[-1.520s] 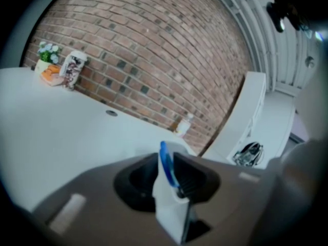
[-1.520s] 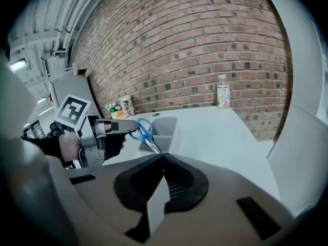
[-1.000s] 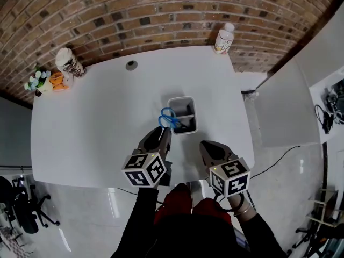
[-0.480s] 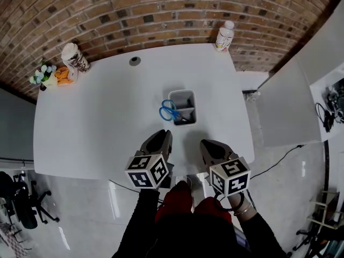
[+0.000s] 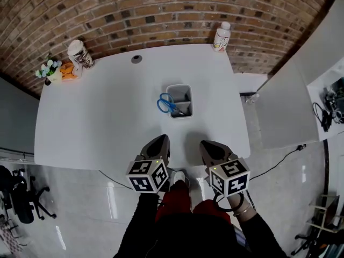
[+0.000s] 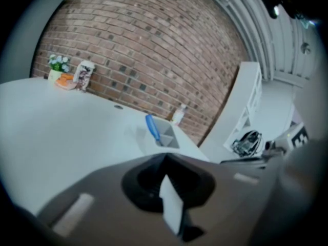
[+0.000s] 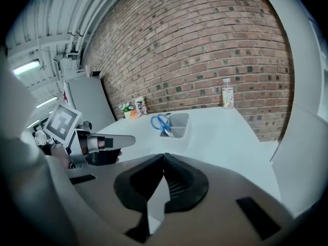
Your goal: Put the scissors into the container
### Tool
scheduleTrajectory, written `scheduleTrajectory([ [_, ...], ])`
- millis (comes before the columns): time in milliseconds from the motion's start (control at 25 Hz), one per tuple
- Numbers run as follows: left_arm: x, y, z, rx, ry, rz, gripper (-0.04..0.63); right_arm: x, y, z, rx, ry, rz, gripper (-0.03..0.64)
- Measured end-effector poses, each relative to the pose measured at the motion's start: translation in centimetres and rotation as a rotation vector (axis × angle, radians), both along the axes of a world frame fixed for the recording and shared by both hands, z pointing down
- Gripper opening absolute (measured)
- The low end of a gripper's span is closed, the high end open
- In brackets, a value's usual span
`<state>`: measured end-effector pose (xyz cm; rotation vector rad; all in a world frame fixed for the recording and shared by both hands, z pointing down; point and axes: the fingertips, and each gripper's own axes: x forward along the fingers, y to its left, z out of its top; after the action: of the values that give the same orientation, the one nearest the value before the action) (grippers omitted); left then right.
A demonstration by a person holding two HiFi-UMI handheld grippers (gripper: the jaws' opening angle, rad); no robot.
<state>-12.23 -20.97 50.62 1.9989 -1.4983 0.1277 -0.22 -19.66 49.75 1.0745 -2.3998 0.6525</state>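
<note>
Head view puts the blue-handled scissors inside the grey rectangular plastic container. Their blades point down into it and the two handle loops lean out over its left rim. The container stands near the middle of the white worktop.

We judge the placing done, so the step in hand is backing clear. The left gripper sits at the worktop's near edge, well apart from the container. Its fingers have just been closing and now meet with nothing between them. The right gripper beside it has its fingers pressed together too, also empty.

To finish well, we would keep both grippers level and away from the protruding loops, so nothing knocks the scissors or tips the container.

From the left gripper view we get only one blue loop, edge-on above the rim. The right gripper view shows both loops and the left gripper itself. Only the head view shows both grippers at once and how far they stand from the container.
</note>
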Motion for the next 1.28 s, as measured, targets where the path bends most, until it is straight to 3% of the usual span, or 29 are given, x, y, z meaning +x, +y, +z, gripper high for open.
scheduleTrajectory([
  [800,2.7,7.0,-3.6,0.067,-0.126,-0.039,0.003,3.1,4.7,-2.6,0.072,-0.056,-0.061,0.008],
  [1280,3.8,10.7,-6.4,0.112,-0.145,-0.081,0.003,5.3,6.6,-5.1,0.137,-0.081,-0.097,0.008],
])
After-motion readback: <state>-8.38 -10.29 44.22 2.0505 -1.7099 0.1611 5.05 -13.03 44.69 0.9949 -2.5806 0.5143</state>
